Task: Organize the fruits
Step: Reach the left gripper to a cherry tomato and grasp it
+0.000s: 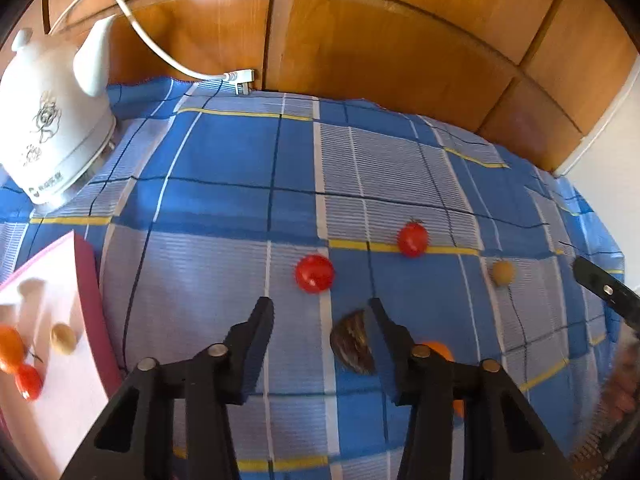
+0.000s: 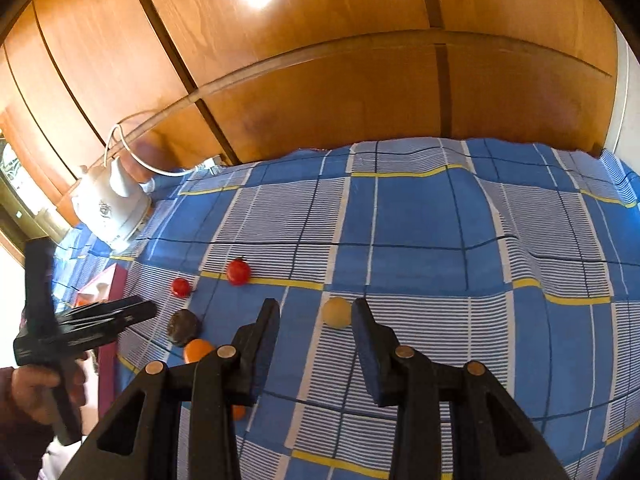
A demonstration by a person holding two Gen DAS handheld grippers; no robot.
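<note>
You're partway through: the pink-edged tray at 9 o'clock is already holding what look like two cherry tomatoes, an orange fruit and a tan one, though it's blurry there. Still sitting on the checked cloth are two red tomatoes and, a tan ball, a dark brown fruit and an orange one. Your left gripper is hovering with its tongs apart, empty, its right finger just beside the brown fruit. Your right gripper is also standing apart and empty, with the tan ball right at its right fingertip.
</note>
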